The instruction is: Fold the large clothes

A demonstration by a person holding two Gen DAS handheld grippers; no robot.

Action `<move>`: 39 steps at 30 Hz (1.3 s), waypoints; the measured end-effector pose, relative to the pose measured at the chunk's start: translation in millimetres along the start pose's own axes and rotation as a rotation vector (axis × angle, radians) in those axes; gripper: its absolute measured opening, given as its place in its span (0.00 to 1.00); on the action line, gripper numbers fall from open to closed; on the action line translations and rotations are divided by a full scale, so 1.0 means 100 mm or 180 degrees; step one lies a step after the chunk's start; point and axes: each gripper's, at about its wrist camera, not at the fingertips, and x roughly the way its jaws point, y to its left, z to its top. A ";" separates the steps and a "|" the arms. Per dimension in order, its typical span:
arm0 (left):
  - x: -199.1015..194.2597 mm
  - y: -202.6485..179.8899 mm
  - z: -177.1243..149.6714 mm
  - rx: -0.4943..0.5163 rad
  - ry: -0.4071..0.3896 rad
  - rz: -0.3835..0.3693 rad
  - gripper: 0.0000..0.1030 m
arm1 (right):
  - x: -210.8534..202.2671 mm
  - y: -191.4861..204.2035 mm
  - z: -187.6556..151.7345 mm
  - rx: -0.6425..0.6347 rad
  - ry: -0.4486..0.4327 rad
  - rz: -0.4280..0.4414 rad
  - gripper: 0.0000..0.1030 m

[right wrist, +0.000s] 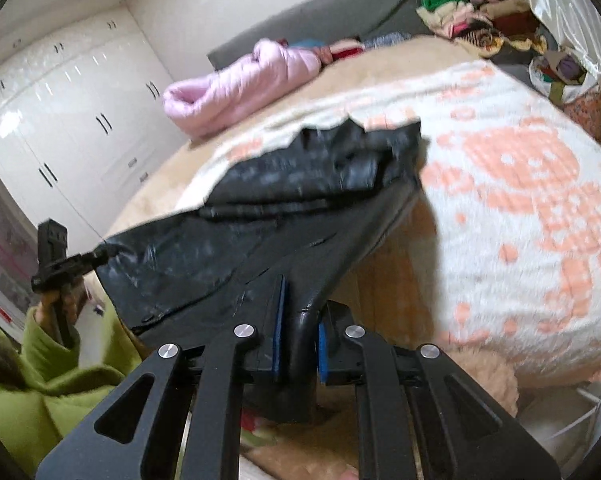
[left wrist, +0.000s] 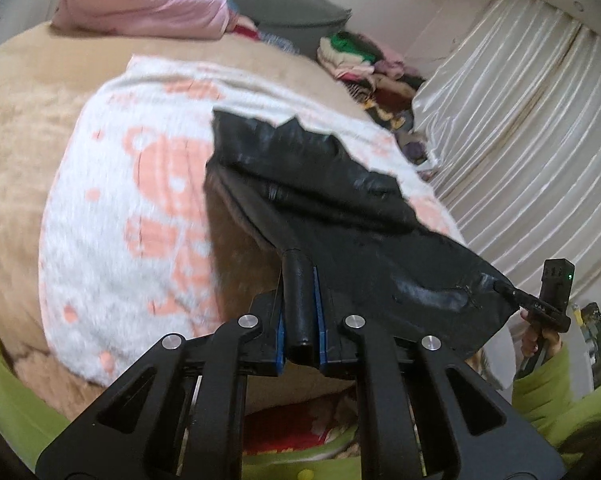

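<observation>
The left gripper (left wrist: 302, 312) has its jaws closed almost fully, blue pads pinching a rolled edge of a black garment (left wrist: 320, 184). The right gripper (right wrist: 300, 340) grips the opposite corner the same way, jaws nearly together on a thick folded hem. The garment is glossy and leather-like, creased, stretched between both grippers and lifted at the near end, its far end resting on a fuzzy white blanket (right wrist: 500, 200) with blocky orange bear shapes, spread over a tan plush bed (left wrist: 28, 128). No writing is readable.
</observation>
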 end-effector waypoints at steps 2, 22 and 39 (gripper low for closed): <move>-0.05 0.00 0.10 -0.0008 -0.0078 -0.0048 0.04 | -0.05 0.03 0.10 -0.0012 -0.0099 0.0025 0.11; 0.53 -0.10 1.11 0.0084 -0.0392 0.0088 0.06 | 0.38 -0.42 0.93 0.0606 -0.0541 0.0073 0.12; 1.21 0.05 1.57 0.0038 -0.0324 0.0369 0.07 | 1.01 -0.66 1.39 0.0834 -0.0409 -0.0292 0.13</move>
